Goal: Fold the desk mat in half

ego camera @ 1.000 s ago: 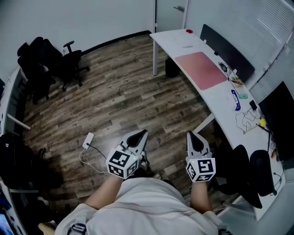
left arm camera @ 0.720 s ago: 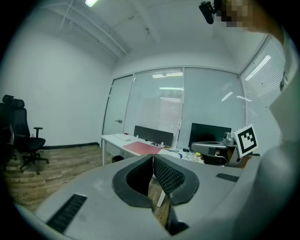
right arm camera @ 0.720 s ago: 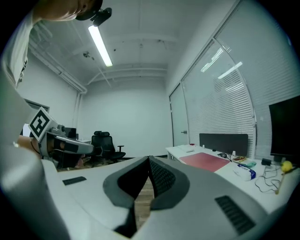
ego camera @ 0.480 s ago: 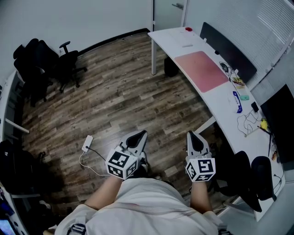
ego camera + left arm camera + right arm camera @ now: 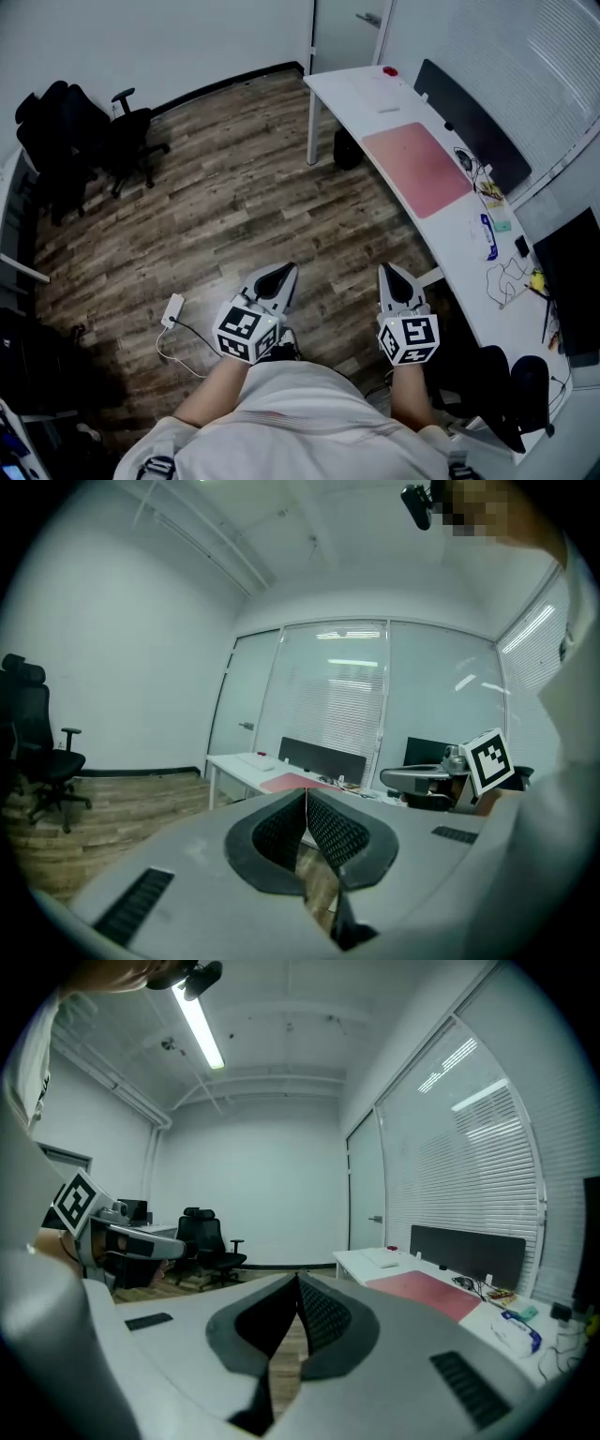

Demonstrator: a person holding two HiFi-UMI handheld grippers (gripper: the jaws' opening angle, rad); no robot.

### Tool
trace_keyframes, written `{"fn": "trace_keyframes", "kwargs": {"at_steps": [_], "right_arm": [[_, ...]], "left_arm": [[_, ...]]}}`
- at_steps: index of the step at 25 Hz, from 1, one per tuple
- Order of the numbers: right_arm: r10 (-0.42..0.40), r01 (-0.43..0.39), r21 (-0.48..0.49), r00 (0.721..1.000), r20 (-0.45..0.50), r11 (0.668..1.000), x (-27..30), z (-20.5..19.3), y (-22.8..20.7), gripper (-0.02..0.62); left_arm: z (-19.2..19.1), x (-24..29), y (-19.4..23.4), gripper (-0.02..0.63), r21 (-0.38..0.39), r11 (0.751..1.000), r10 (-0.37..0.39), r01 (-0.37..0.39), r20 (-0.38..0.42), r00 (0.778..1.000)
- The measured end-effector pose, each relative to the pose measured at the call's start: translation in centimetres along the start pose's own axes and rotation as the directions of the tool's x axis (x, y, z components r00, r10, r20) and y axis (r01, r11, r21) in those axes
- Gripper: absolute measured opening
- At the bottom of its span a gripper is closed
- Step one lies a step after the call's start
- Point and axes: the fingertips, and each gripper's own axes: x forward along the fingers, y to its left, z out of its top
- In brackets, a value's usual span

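So, nothing folded yet: the pink rectangular desk mat [image 5: 417, 169] lies flat at upper right. My left gripper [image 5: 280, 273] and right gripper [image 5: 388, 273] are both closed, empty.

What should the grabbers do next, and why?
Probably move closer to the desk first: the pink desk mat lies flat and unfolded on it, while the left gripper and right gripper, both shut and empty, are well short of it.
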Motion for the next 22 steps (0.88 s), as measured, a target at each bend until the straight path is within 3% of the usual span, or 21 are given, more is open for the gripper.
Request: {"fn": "trace_keyframes", "kwargs": {"at_steps": [11,22], "right_arm": [[-0.014,0.013,-0.017,0.999,-0.049,1.000,7.5,1.0,0.6,0.052],[0.036,-0.036,-0.006,0.997,-0.067,0.999,16.0,1.3,-3.7,0.052]], "left_arm": [[1.9,3.7,7.0,0.015,-0.021,0.999,-0.027,0.027,0.000,1.000],[2.8,10.7,11.1,0.015,-0.021,1.000,0.002,-0.003,-0.040,0.999]]}}
